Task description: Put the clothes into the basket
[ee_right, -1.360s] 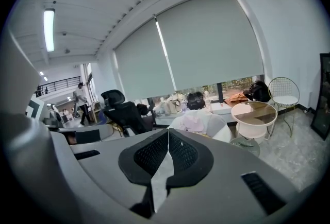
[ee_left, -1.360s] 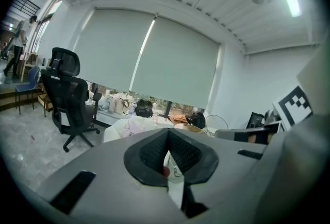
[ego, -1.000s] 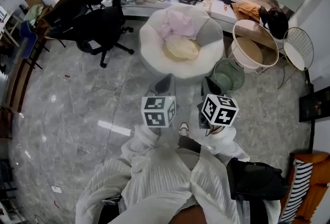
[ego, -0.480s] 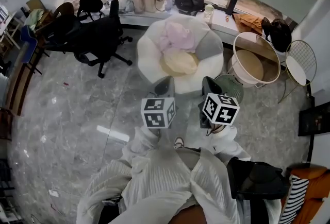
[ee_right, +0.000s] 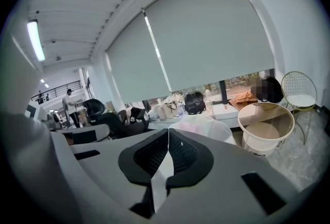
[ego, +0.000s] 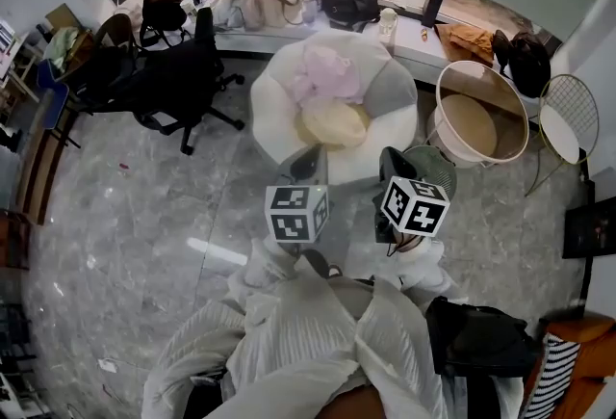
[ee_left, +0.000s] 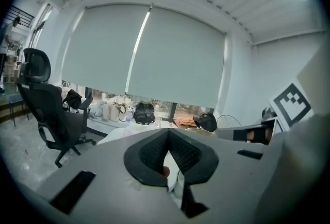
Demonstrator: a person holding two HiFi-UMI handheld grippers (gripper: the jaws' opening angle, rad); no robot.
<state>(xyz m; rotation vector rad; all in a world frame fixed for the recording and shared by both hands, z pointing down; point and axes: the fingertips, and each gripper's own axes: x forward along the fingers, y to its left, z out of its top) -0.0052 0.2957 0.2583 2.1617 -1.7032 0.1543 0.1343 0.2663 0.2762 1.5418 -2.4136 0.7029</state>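
I have two tools out in front, both closed and empty. The left tool [ego: 308, 161] has its jaw tips pressed together, and so does the right tool [ego: 393, 163]. Each carries one cube printed with black-and-white square markers, the only print I can make out. Just past the tool tips is one white beanbag [ego: 277, 104]. The clothes lie on it in two pieces, a pink garment [ego: 327, 70] at the back and a cream garment [ego: 335, 121] touching it in front. One green wire bin [ego: 439, 169] stands just beside the right tool. Further right is one white basket [ego: 469, 118], empty and well apart from the clothes. Beyond it stands one gold wire chair [ego: 563, 118]. One black office chair [ego: 183, 70] is off to the left. A row of bags lines the table [ego: 414, 32] under the window, too bunched to count.
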